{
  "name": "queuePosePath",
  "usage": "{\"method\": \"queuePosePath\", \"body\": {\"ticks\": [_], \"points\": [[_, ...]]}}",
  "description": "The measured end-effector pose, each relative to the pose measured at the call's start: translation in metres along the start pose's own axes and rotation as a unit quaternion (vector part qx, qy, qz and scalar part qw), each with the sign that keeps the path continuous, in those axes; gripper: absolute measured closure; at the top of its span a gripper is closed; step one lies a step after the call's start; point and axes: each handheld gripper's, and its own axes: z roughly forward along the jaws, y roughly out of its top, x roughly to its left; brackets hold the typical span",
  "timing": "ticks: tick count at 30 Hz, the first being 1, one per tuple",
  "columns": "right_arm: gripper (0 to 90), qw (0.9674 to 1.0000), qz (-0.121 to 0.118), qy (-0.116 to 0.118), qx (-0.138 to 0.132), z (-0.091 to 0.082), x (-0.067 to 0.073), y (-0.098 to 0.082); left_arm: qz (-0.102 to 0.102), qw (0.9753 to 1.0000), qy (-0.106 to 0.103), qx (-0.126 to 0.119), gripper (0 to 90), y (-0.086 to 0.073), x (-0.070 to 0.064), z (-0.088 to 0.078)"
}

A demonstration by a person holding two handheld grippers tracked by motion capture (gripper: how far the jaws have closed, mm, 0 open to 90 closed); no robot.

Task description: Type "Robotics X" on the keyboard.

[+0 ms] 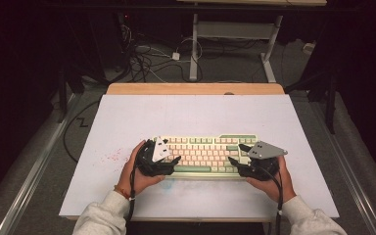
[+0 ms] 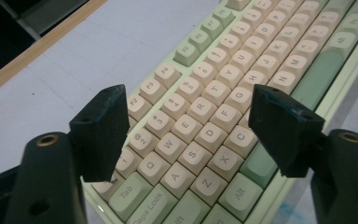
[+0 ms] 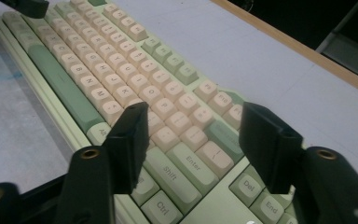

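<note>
Left tool [image 1: 172, 155] and right tool [image 1: 236, 154] sit released at either end of the pale green plastic keyboard with cream keys [image 1: 206, 152]. Nothing is gripped. Keyboard lies flat on the white counter [image 1: 127, 117].

The table [image 1: 127, 117] has a pale, whitish top w/ a wooden edge [image 1: 196, 88] at the far side. Some faint red specks [image 1: 110, 157] lie on its left part. Behind it the room is very dark. On the grey floor [image 1: 225, 68] lie tangled cables [image 1: 147, 61], approx. in the middle-left, next to the white metal legs of another desk [image 1: 235, 34].
</note>
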Motion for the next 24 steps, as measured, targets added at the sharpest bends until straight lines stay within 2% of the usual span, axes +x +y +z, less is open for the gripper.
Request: {"method": "queuePosePath", "body": {"ticks": [7,10,13,18,24], "points": [[23.3,0.9998,0.005,-0.018,-0.002,0.002,0.002,-0.001,0.005,1.0,0.0,-0.005,16.0,-0.001,-0.002,-0.001],[18.8,0.9998,0.009,-0.019,0.002,0.003,0.001,-0.001,0.012,0.9999,-0.002,-0.007,15.3,0.0,-0.003,-0.002],[18.2,0.9998,0.007,-0.019,0.003,0.003,0.002,-0.001,0.019,0.9997,-0.002,-0.018,14.7,0.0,-0.004,-0.004],[18.3,0.9997,0.001,-0.022,-0.002,0.001,0.005,0.001,0.027,0.9995,0.002,-0.018,14.8,0.0,-0.005,-0.007],[19.6,0.9997,-0.007,-0.022,-0.005,-0.002,0.009,0.003,0.026,0.9994,0.002,-0.022,14.8,-0.001,-0.006,-0.013]]}}
